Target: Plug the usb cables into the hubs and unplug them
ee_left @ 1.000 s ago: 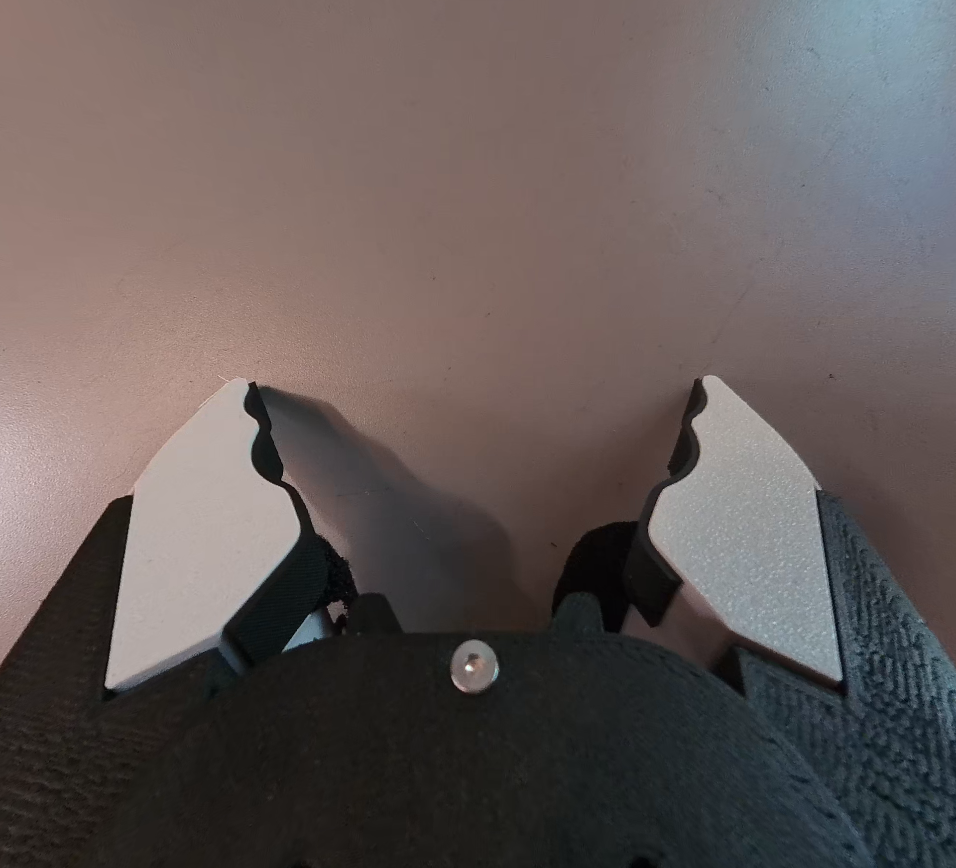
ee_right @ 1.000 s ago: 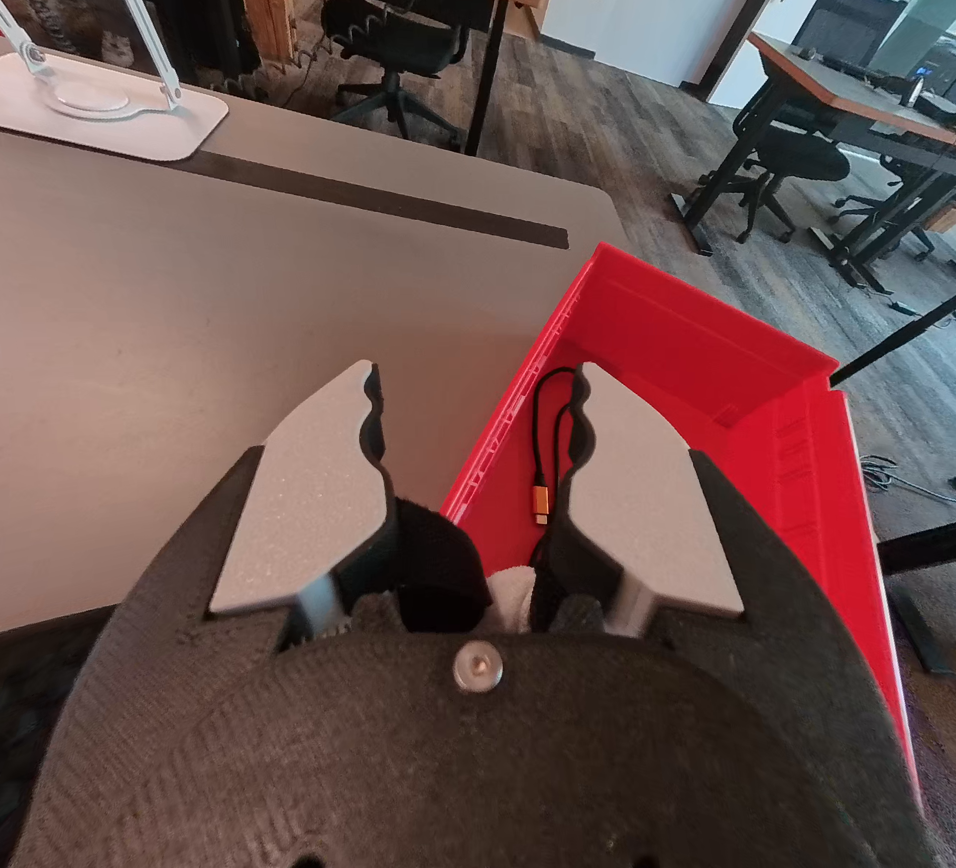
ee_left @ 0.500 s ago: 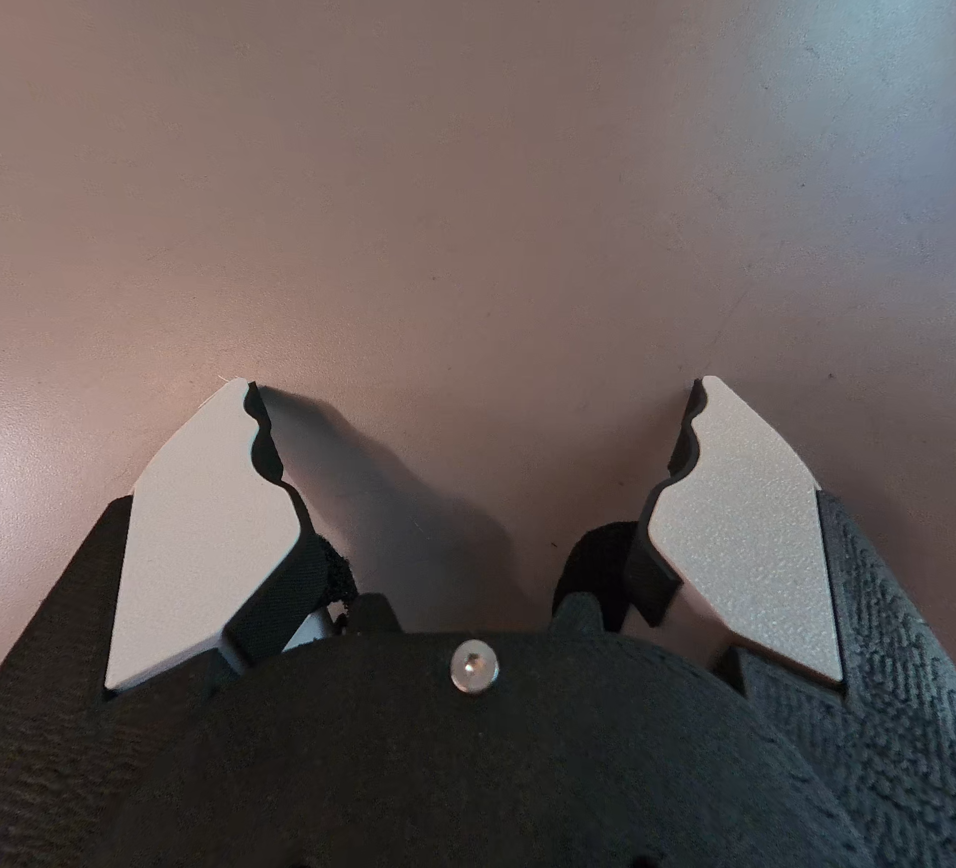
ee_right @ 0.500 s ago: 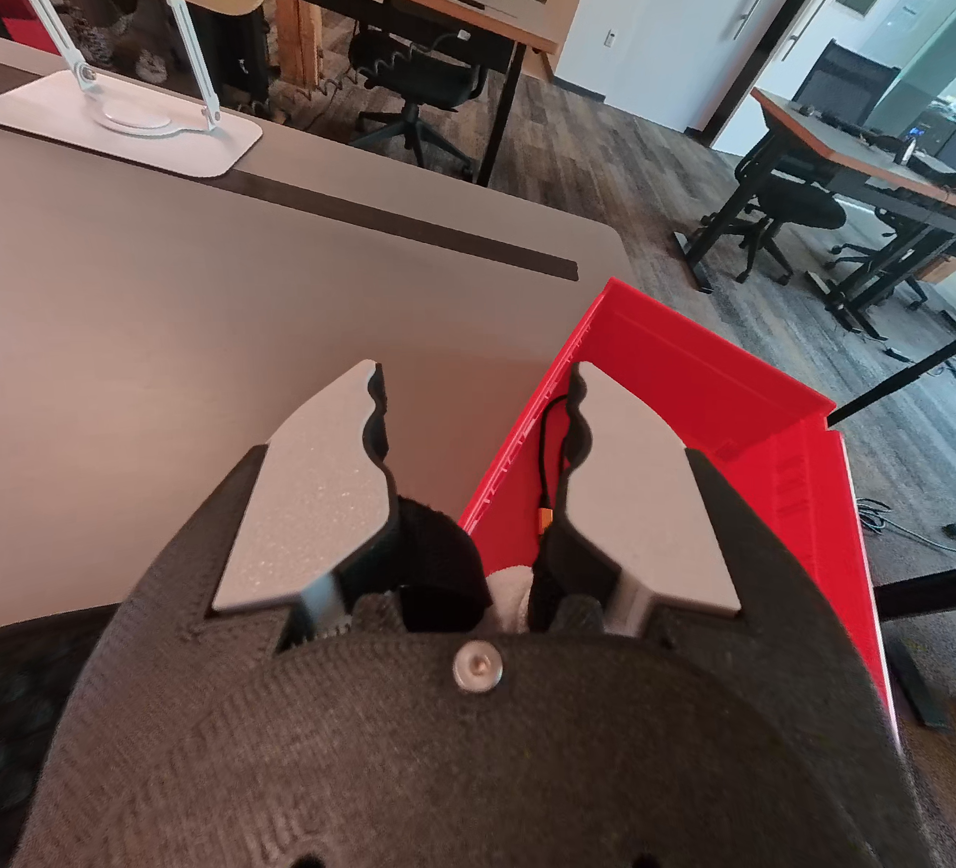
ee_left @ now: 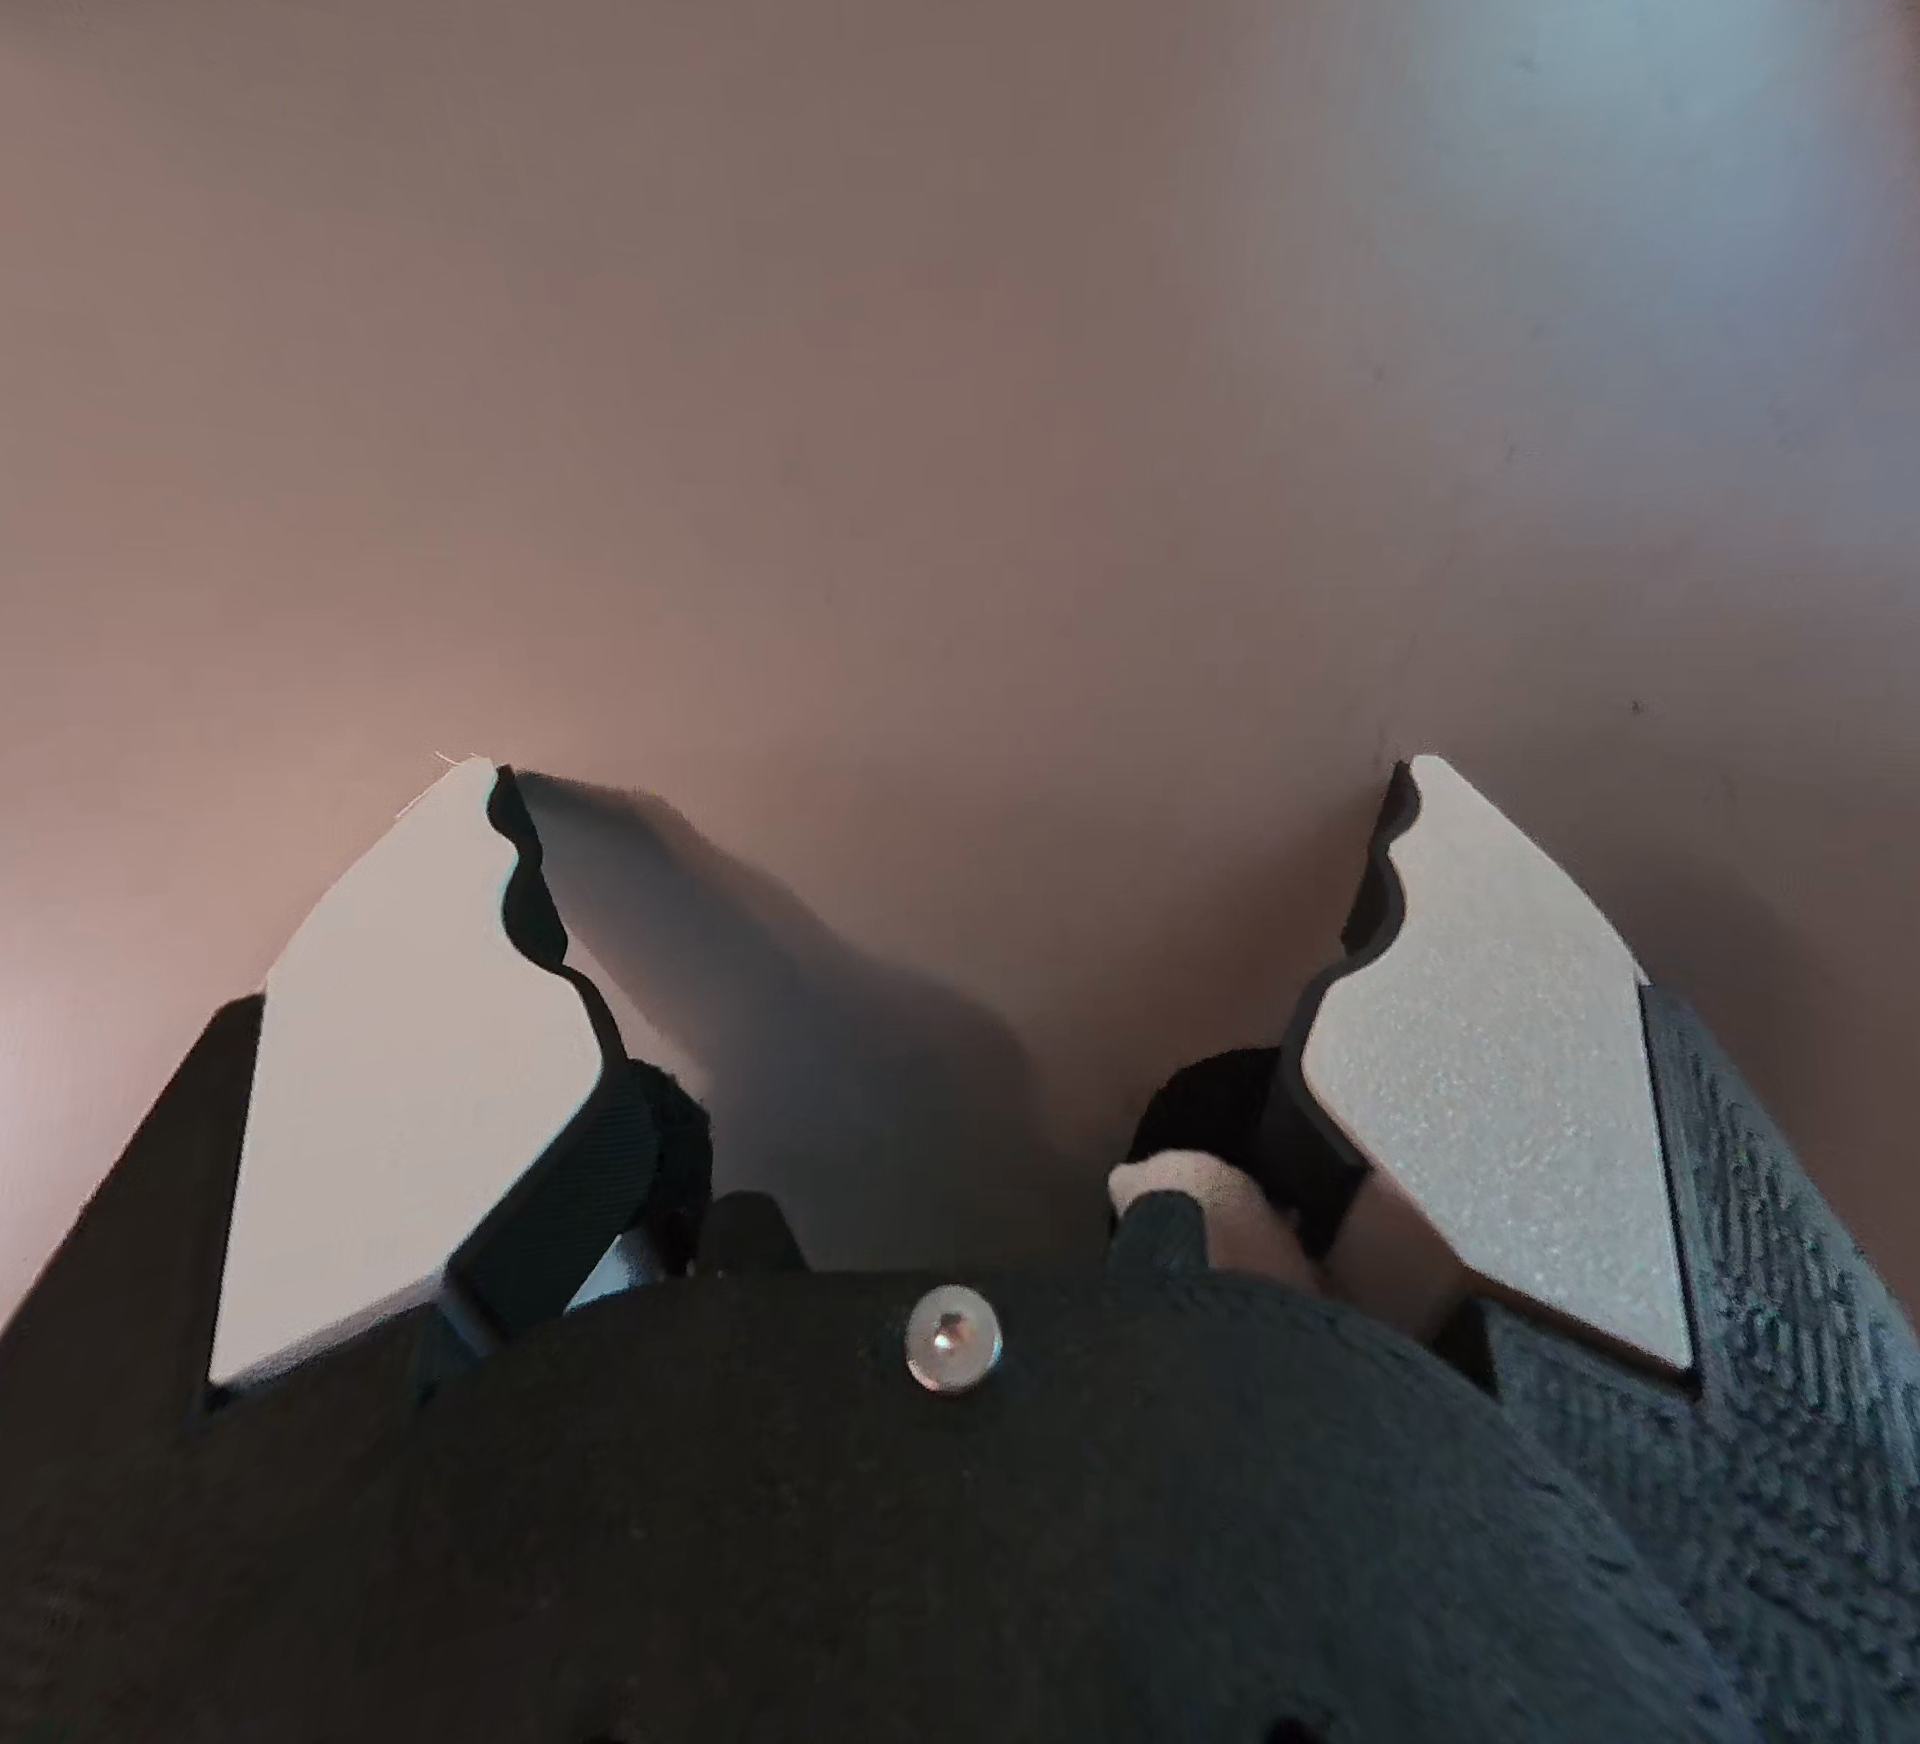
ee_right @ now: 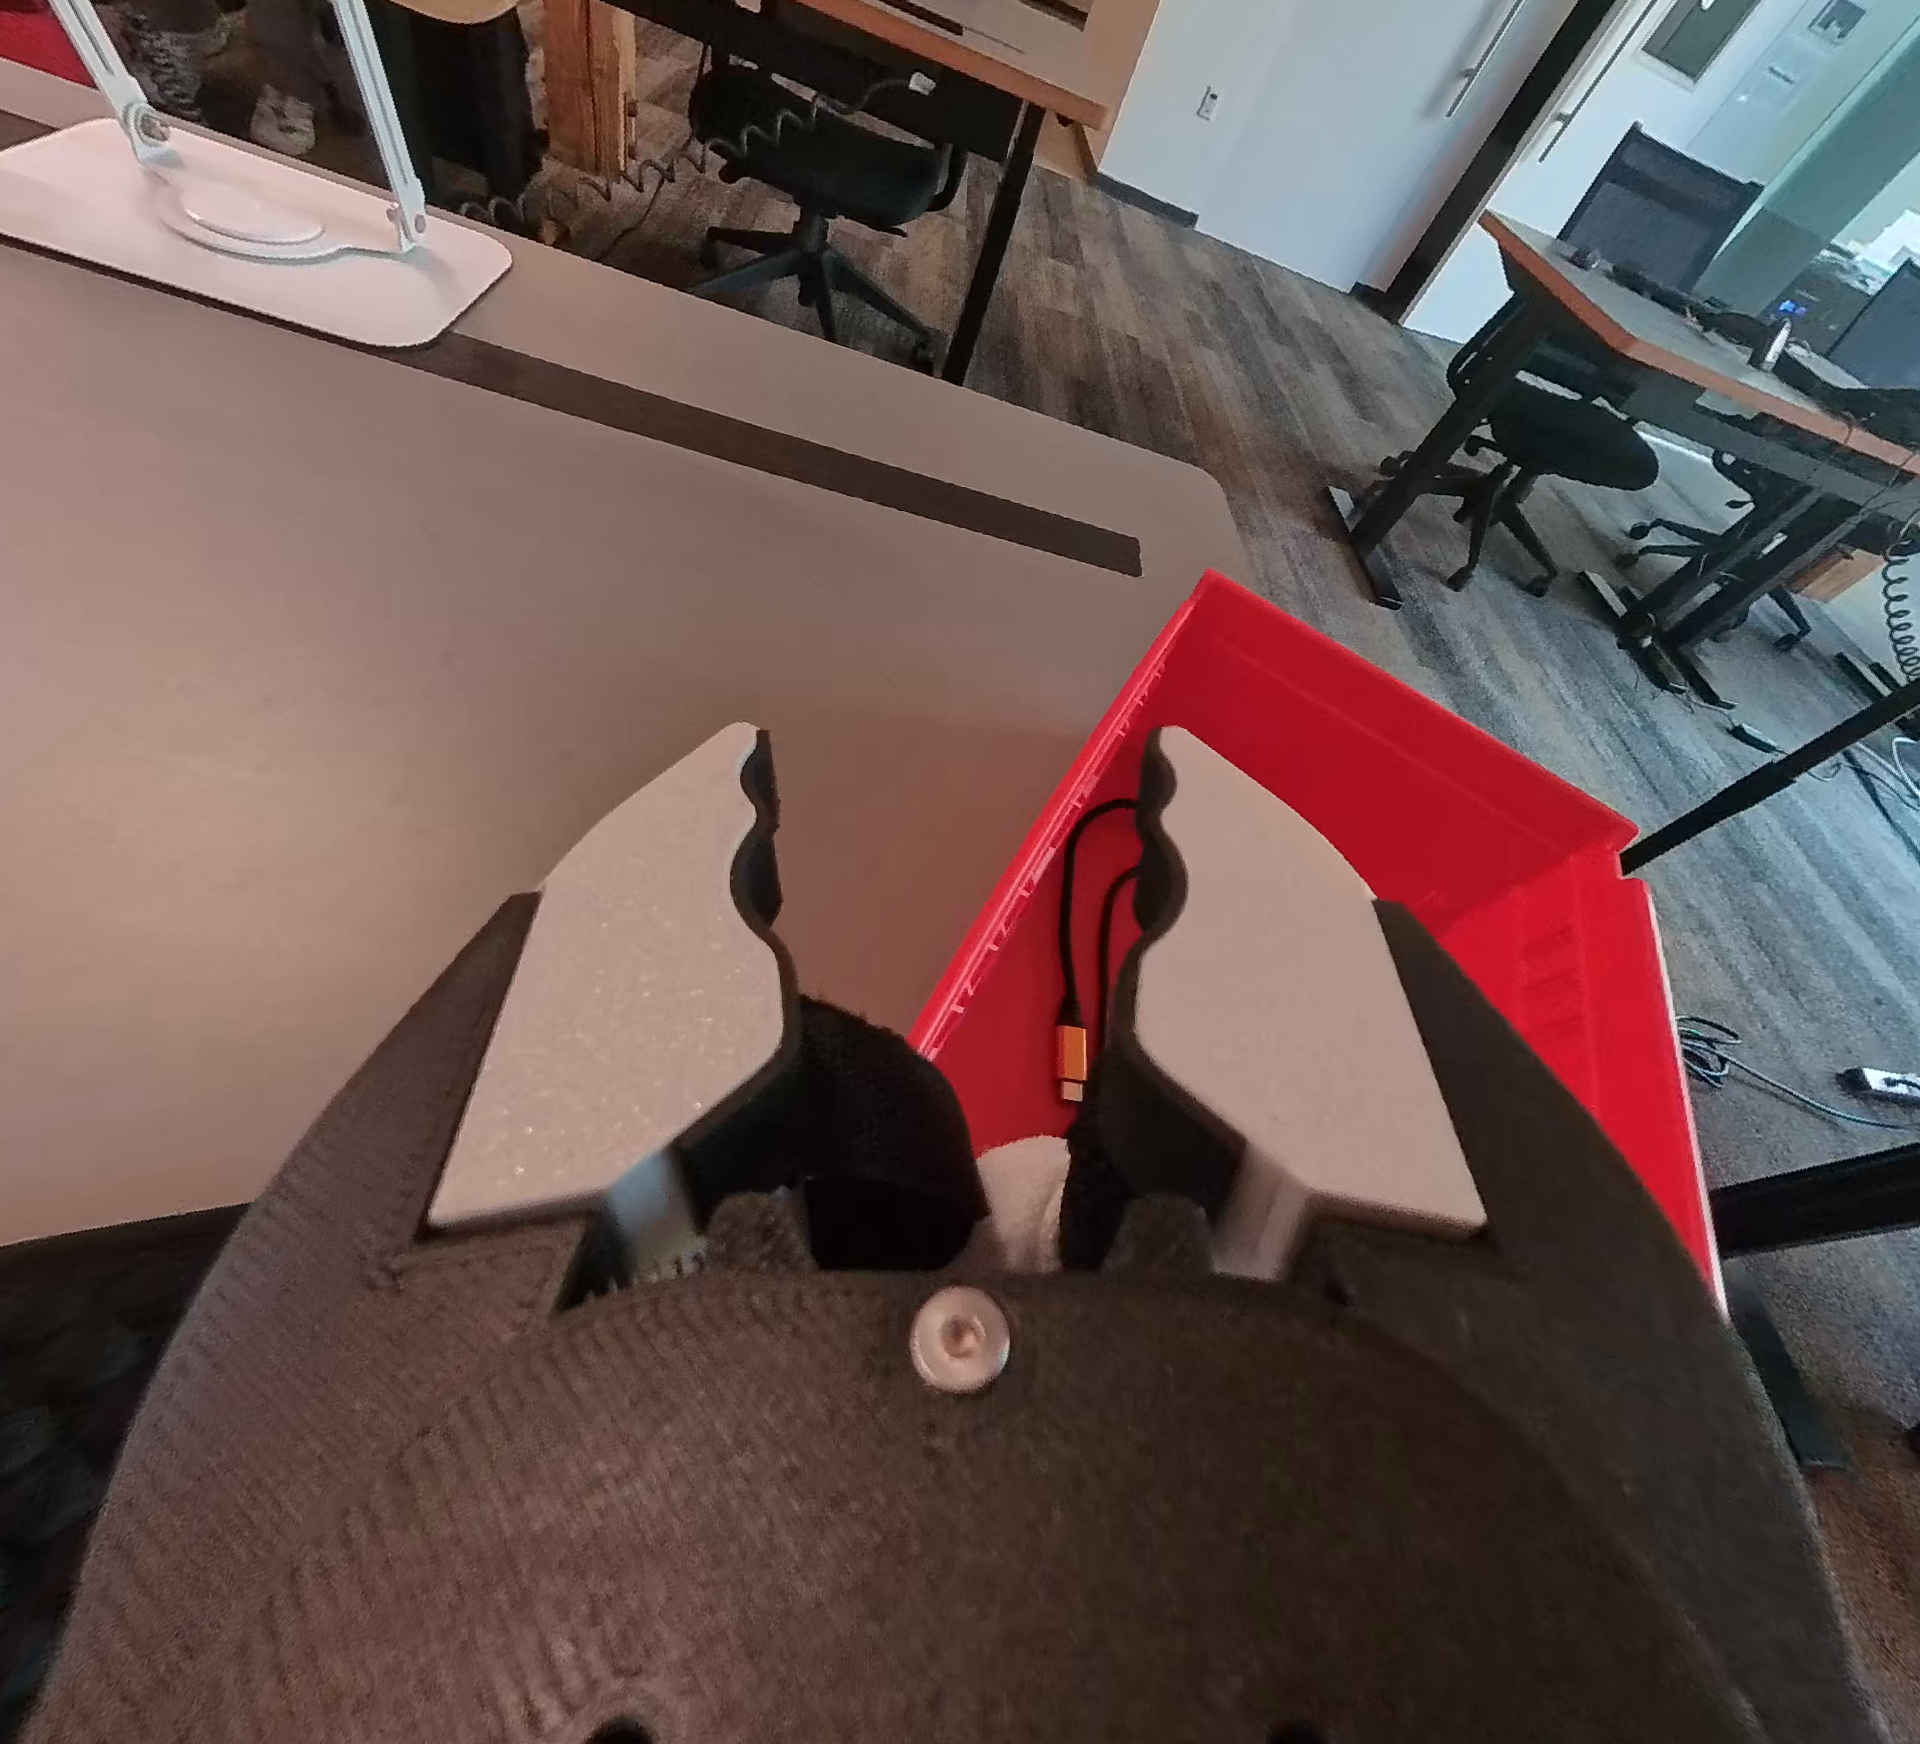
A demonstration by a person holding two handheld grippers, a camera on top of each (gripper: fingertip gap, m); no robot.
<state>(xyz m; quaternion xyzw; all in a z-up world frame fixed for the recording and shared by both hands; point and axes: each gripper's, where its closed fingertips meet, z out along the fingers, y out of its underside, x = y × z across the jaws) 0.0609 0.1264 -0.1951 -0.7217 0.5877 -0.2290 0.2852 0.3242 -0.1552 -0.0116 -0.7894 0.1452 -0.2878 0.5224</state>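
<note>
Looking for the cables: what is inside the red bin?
A black cable with an orange metal plug lies inside the red plastic bin. The right claw covers the bin's near floor.

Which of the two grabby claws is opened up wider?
The left gripper, pointing at the bare brownish table, has its grey fingers spread far apart. The right gripper, beside the red plastic bin, leaves a narrower gap.

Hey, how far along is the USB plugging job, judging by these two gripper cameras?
Nothing looks done: no hub shows in either view. In hand: nothing. The right gripper is open above the near edge of the red plastic bin, where a black cable with an orange metal plug lies loose. The left gripper is open over the bare grey-brown tabletop. Left: picking up the cable, plugging, unplugging.
</note>
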